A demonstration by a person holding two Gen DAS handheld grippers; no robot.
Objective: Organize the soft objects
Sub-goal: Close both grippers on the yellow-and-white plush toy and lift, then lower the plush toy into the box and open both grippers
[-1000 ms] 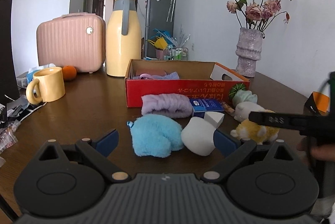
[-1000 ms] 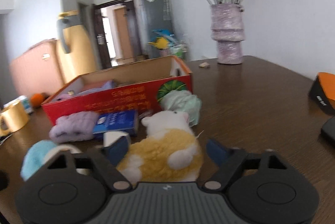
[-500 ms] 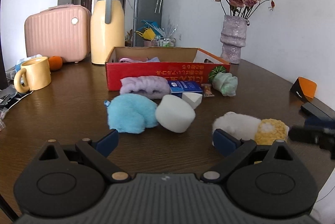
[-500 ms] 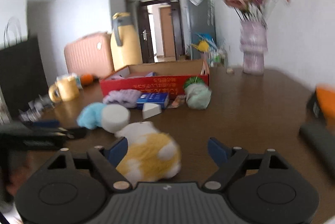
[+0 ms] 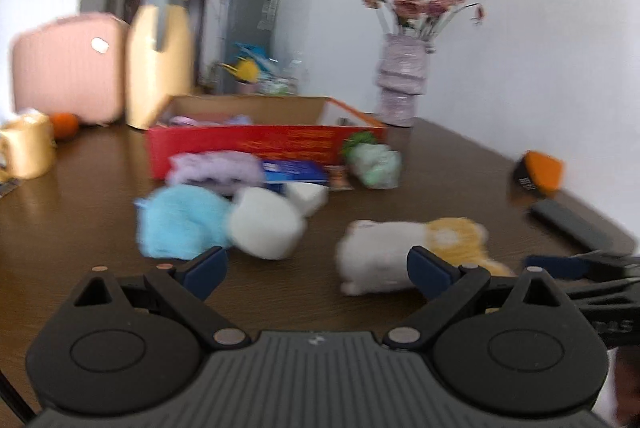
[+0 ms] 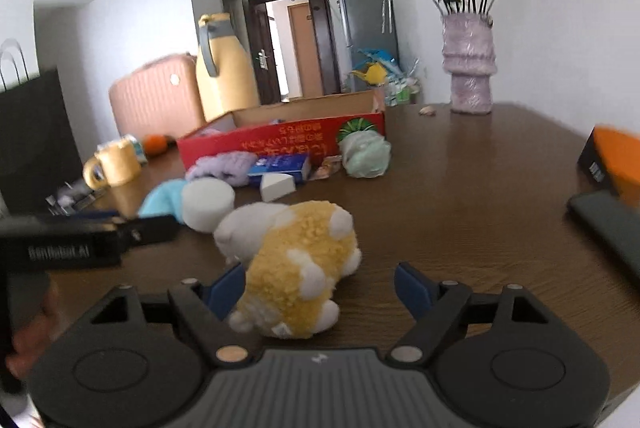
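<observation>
Plush yellow-white toy (image 6: 298, 260) lying between right gripper (image 6: 320, 290) jaws, spread wide after just opening, red box (image 6: 280, 141) at 11 o'clock. Left gripper (image 5: 318, 270) gaping empty. Advising centring before squeezing.

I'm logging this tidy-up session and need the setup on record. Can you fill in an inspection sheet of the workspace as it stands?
Surface: dark wooden table, glossy.
Job's things: yellow-and-white plush toy, blue fluffy toy, white sponge cylinder, purple headband and green plush lie before the red cardboard box.
Clutter: yellow mug, yellow thermos, pink case, vase of flowers.
Grippers: left gripper open, empty; right gripper open around the plush toy.
Cables: nothing seen.
Surroundings: white walls, hallway door.
</observation>
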